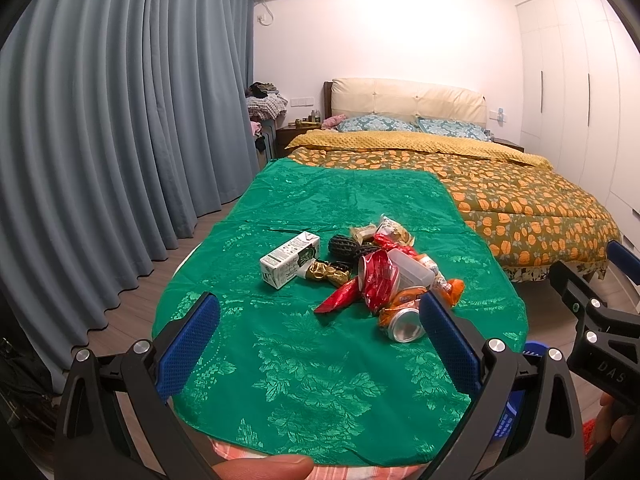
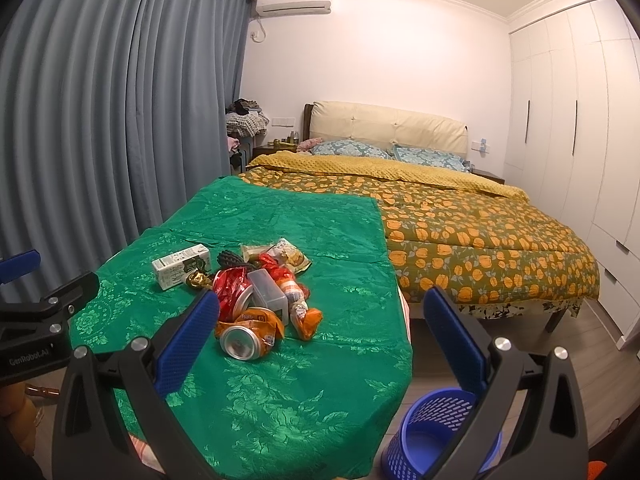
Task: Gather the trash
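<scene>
- Both grippers hang wide open and empty: the left gripper (image 1: 320, 320) and the right gripper (image 2: 322, 320) sit short of the trash pile (image 1: 360, 268), touching nothing.
- The pile lies ahead of both, on the green cloth (image 1: 304, 380); the bin (image 2: 436, 432) stands on the floor, below and just right of the right gripper.
- The orange can (image 2: 244, 336), nearest the right gripper, is crushed thin metal lying on its side. I'd expect it to roll or squirt out of a slanted pinch.
- The red wrapper (image 1: 340, 300) is slick, crinkled foil; flat to the cloth, the pads might snag the fabric with it and drag the heap.
- The carton (image 1: 290, 260) is stiff and boxy, the easiest hold.
- The clear tub (image 2: 268, 292) rests on other pieces; pulling one from beneath could topple it.
- The bin mouth is narrow, so a drop from table height might miss.
</scene>
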